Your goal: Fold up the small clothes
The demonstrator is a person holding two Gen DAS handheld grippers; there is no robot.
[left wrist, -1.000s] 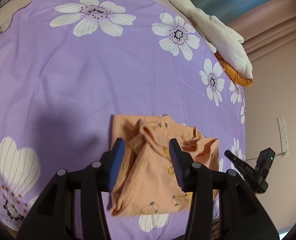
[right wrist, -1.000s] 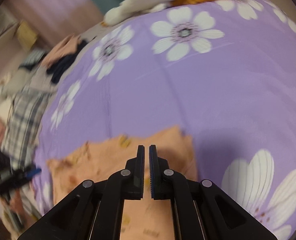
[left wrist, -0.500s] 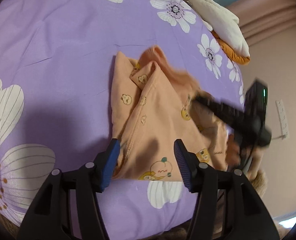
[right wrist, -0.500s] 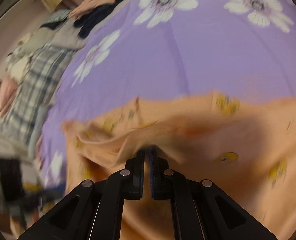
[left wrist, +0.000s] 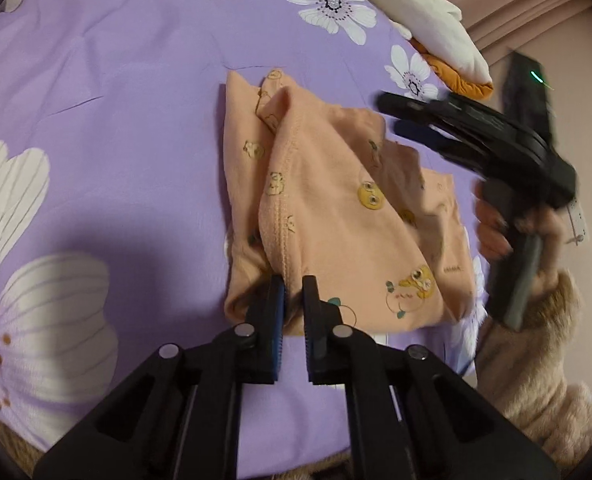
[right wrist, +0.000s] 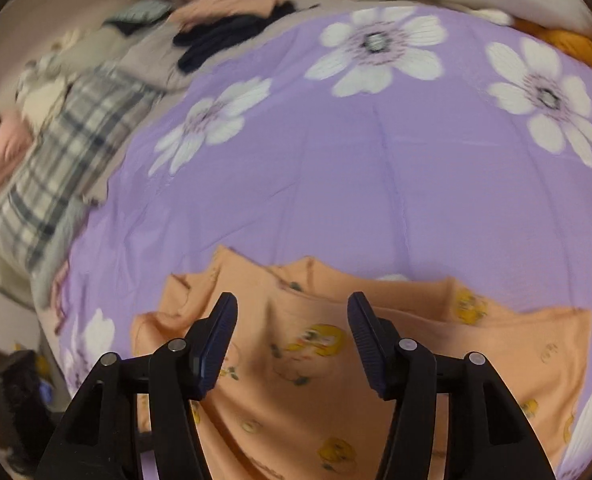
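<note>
Flanking the orange garment (left wrist: pixel 348 216): plush goose (left wrist: pixel 424 20), plaid blanket (right wrist: pixel 63 152).

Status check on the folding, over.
Left tongs shut on orange garment near hem. Right tongs open above it, nothing held. Garment partly folded on purple bedspread.

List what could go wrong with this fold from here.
1. The left gripper pinches only the seamed edge of the orange garment; a pull could slip it free or drag the whole bundle across the purple sheet.
2. The right gripper is open above the cloth, so nothing pins the far side and the bunched layers may crease unevenly.
</note>
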